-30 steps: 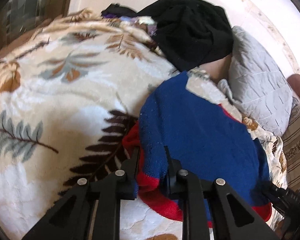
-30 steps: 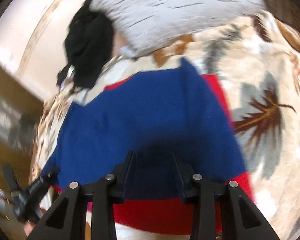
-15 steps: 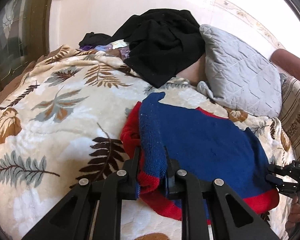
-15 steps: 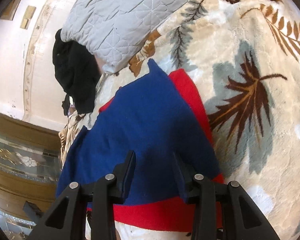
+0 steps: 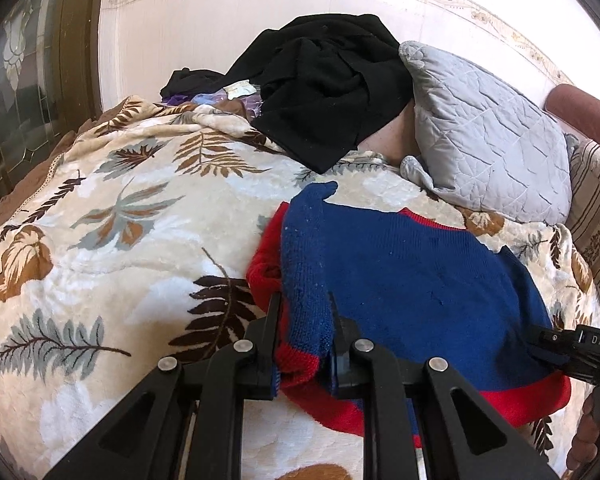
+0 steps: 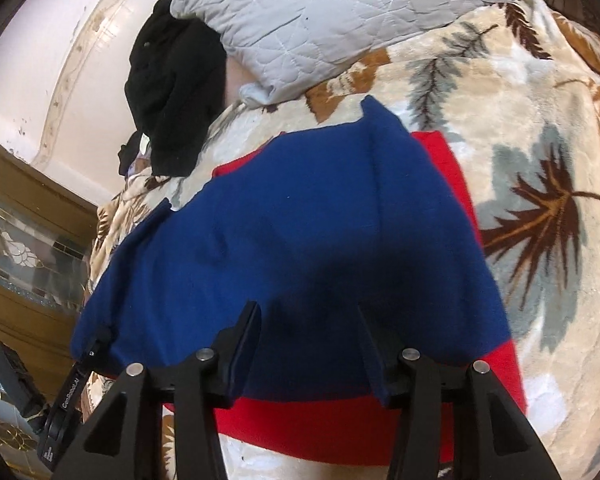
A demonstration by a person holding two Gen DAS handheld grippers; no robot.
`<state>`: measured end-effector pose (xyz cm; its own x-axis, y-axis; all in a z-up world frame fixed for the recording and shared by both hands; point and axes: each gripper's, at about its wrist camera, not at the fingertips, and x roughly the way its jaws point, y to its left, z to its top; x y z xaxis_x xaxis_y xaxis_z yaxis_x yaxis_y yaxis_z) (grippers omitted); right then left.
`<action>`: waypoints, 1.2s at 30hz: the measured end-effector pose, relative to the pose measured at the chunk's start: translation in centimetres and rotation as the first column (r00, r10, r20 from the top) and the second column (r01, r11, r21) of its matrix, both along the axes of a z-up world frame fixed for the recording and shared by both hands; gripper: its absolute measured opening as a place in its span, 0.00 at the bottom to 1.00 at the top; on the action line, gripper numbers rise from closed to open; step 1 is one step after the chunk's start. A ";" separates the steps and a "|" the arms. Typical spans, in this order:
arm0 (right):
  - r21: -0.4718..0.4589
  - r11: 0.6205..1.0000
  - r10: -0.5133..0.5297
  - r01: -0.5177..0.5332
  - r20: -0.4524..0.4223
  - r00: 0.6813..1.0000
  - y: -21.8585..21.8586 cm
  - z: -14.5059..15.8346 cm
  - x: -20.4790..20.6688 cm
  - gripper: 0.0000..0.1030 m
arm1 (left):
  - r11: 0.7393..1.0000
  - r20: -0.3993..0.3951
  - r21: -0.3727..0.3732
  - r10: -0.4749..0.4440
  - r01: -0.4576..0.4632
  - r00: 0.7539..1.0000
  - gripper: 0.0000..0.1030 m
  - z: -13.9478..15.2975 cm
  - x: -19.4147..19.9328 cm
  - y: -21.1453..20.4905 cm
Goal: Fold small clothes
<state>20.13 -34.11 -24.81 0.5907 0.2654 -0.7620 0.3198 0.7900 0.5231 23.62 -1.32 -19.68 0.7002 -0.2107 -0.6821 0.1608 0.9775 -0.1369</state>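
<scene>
The left gripper (image 5: 303,328) stayed clamped on the hem corner of the blue-and-red sweater (image 5: 400,276) lying on the blanket (image 5: 100,240), anchoring it while the right gripper (image 6: 309,336) opened to release the cloth between its jaws.

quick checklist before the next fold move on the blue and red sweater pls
1. Left gripper clamped on the blue and red sweater at its side edge: ok.
2. Right gripper free of the knit: cannot tell; its jaws are opening, with the sweater's hem between them.
3. Blue layer lying smooth over the red: ok, with only shallow creases.
4. Edges lined up: not ok, red shows past the blue at the side and the hem.
5. Leaf-print blanket bare beside the sweater for the next fold: ok.
6. Black clothes pile and grey quilted pillow apart from the sweater: ok.
</scene>
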 end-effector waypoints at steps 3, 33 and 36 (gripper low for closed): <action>-0.010 1.000 0.012 -0.012 -0.006 1.000 0.5 -0.2 0.4 0.50 | 1.000 -0.001 0.004 0.002 -0.002 1.000 0.17 0.0 0.0 0.0; -0.107 0.992 0.065 -0.068 -0.032 0.997 3.3 -0.6 1.8 0.53 | 0.986 -0.248 0.081 0.164 -0.148 0.955 0.73 -5.5 1.8 3.4; -0.102 0.993 0.064 -0.066 -0.024 0.998 3.2 -0.5 1.7 0.53 | 0.988 -0.272 -0.011 0.144 -0.153 0.951 0.71 -5.8 2.4 4.1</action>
